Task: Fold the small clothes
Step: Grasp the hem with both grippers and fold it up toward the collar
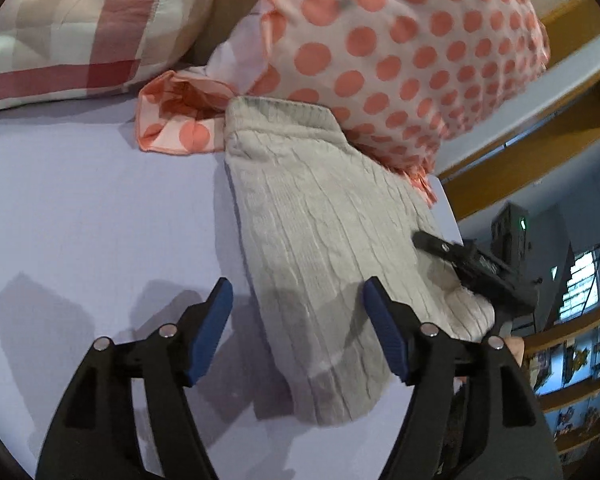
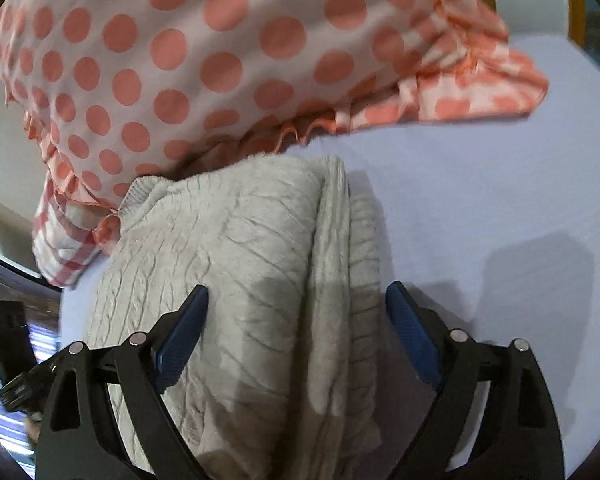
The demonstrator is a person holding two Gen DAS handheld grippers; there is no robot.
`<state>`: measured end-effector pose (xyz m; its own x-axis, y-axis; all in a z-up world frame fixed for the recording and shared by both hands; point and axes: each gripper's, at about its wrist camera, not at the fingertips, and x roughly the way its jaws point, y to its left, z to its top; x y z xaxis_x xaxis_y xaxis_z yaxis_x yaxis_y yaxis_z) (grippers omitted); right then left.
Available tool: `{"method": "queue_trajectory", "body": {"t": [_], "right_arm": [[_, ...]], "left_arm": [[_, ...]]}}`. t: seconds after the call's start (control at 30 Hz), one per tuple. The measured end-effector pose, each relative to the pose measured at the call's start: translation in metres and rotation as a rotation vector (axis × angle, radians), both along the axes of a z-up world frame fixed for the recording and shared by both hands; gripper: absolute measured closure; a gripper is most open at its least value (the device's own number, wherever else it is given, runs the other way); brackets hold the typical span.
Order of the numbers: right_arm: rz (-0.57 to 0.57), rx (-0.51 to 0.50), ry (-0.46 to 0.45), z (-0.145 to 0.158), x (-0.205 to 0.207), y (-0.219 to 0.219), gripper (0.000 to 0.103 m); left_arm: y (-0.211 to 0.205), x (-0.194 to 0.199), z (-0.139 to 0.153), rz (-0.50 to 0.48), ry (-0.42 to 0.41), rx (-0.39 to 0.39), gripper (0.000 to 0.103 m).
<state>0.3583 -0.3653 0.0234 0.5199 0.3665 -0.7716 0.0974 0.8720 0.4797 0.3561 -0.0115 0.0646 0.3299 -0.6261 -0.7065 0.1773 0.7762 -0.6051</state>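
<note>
A grey knit garment (image 1: 320, 248) is seen folded at frame centre; both hand-held grippers (image 1: 298, 328) (image 2: 296, 340) are spread, empty; dotted cloth (image 1: 400, 48) seems unfolded.

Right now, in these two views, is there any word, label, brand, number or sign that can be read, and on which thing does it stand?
No text can be read in either view.
Grey knitted garment: no label or tag shows.
Polka-dot fabric: dots only, no writing.
Checked pillow: pattern only.
Shelf items: coloured pictures, too small and blurred to read.
Dark device: one green light, no legible marking.
</note>
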Motion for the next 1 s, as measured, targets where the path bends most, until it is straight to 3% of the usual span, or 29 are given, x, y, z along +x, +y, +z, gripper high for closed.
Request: {"method": "queue_trajectory", "body": {"t": [0.17, 0.33, 0.37, 0.4, 0.43, 0.47, 0.57, 0.7, 0.87, 0.93, 1.0], "right_arm": [[0.065, 0.061, -0.014, -0.003, -0.001, 0.002, 0.01], [0.133, 0.11, -0.018, -0.004, 0.0, 0.01, 0.01], [0.148, 0.119, -0.024, -0.005, 0.0, 0.013, 0.012], [0.162, 0.144, -0.024, -0.007, 0.001, 0.014, 0.022], [0.159, 0.153, -0.033, -0.008, 0.0, 0.014, 0.032], [0.159, 0.169, -0.026, -0.012, 0.0, 0.014, 0.049], [0.166, 0.255, -0.024, -0.018, -0.006, 0.013, 0.061], [0.175, 0.382, -0.078, -0.005, -0.017, 0.015, 0.066], [0.269, 0.413, -0.085, 0.006, -0.029, 0.065, 0.066], [0.299, 0.43, -0.067, 0.0, -0.031, 0.083, 0.067], [0.341, 0.374, -0.049, -0.004, -0.037, 0.104, 0.064]], "left_arm": [[-0.002, 0.018, -0.014, -0.012, 0.044, -0.155, 0.035], [-0.016, 0.028, -0.026, -0.01, 0.076, -0.139, 0.026], [-0.017, 0.03, -0.028, -0.008, 0.082, -0.143, 0.025], [-0.02, 0.033, -0.032, -0.008, 0.09, -0.146, 0.024], [-0.022, 0.035, -0.037, -0.011, 0.106, -0.155, 0.027], [-0.023, 0.035, -0.039, 0.002, 0.095, -0.163, 0.033], [-0.027, 0.034, -0.038, 0.006, 0.087, -0.143, 0.06], [-0.011, 0.021, -0.02, -0.013, 0.049, -0.158, 0.067], [0.037, -0.015, 0.015, 0.004, -0.029, -0.116, 0.067], [0.057, -0.029, 0.013, 0.018, -0.008, -0.078, 0.066], [0.067, -0.038, 0.002, 0.026, 0.015, -0.016, 0.064]]}}
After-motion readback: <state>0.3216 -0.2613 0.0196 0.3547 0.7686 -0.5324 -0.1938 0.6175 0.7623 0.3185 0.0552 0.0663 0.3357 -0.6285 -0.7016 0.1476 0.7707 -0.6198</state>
